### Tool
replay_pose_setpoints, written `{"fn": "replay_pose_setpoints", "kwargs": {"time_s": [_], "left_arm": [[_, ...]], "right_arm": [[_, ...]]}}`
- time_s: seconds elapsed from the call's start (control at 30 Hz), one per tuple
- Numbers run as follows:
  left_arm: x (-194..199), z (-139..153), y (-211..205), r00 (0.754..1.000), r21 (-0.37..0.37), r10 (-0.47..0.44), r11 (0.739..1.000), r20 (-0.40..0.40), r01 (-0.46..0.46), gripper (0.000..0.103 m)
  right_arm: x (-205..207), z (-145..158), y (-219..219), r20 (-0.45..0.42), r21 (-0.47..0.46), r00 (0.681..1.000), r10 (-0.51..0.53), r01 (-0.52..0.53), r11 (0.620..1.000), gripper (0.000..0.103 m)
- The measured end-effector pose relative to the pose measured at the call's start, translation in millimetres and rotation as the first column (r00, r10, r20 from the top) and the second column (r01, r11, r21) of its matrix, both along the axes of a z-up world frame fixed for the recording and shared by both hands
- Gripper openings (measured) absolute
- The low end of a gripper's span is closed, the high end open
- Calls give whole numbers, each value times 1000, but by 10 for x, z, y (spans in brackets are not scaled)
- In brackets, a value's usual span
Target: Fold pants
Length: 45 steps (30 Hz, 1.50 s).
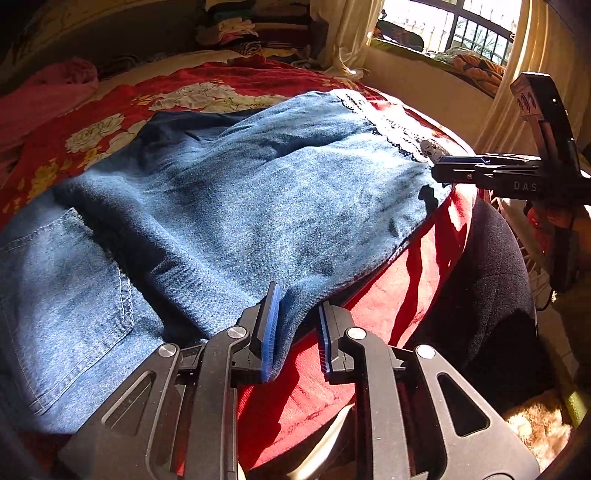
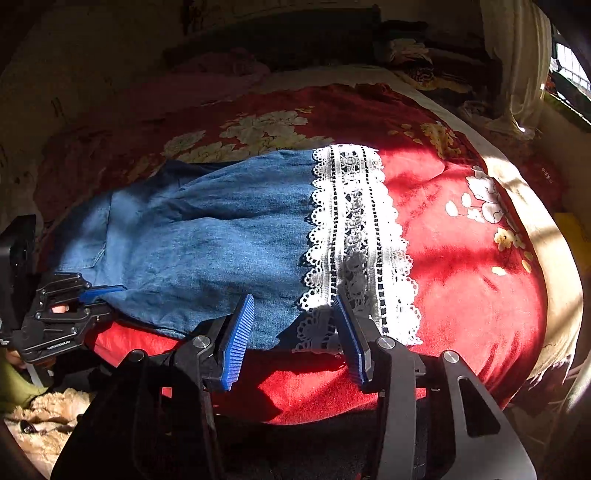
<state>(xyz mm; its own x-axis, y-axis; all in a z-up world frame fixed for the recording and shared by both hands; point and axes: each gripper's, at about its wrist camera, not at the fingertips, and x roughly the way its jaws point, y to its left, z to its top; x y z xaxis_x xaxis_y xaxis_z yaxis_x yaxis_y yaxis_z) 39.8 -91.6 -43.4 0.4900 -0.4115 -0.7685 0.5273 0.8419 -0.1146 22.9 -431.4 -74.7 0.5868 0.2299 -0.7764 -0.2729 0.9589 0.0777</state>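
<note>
Blue denim pants [image 1: 258, 184] lie spread on the red floral blanket [image 1: 388, 314], one leg laid over the other. A white lace hem [image 2: 354, 229] ends the leg. My left gripper [image 1: 299, 295] sits at the near denim edge; the cloth's fold lies between its jaws against the left pad [image 1: 269, 332], with a gap to the right one, so it is open. My right gripper [image 2: 293, 295] stands open over the near hem corner, with lace and denim between its fingers but not pinched. The other view shows each from the side: right gripper [image 1: 437, 171], left gripper [image 2: 118, 290].
The bed's near edge curves just below both grippers. A dark cushion [image 1: 491, 277] and beige fur [image 2: 48, 417] lie below it. Stacked clothes [image 1: 251, 33] and a pink garment [image 1: 55, 85] sit at the bed's far side. Curtain and window [image 1: 461, 29] at the right.
</note>
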Motion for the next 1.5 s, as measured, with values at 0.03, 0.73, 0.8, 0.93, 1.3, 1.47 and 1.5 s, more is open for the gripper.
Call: {"fn": "replay_pose_setpoints", "kwargs": {"time_s": [0.03,0.73,0.8,0.93,1.3,1.47,1.5], "left_arm": [[-35,34,51,1000,-7,5,1000,-2,-5,20],[78,177,2156,778,-114,610,771,-151,-626,34],[136,216,2093,778,-94,617,773,-117,-627,30],[107,472,2271,747,-96,665,744,8,-662,28],[-57,338,2516,714,-65,698,711,-54,-700,54],[-250,736,2453,703,-28,706,707,83,-707,54],[-252,811,2433,709,-33,698,714,101,-699,54]], "right_arm": [[21,-61,-32,3,3,1000,-3,3,1000,40],[-47,103,-128,81,85,997,-22,15,996,55],[-30,59,-143,71,87,997,-26,20,996,55],[-32,37,-139,71,81,997,-23,17,997,55],[-62,117,-178,88,152,996,-6,-7,988,67],[23,265,-389,112,175,992,-55,35,984,74],[66,278,-419,113,178,992,-64,43,983,74]]}}
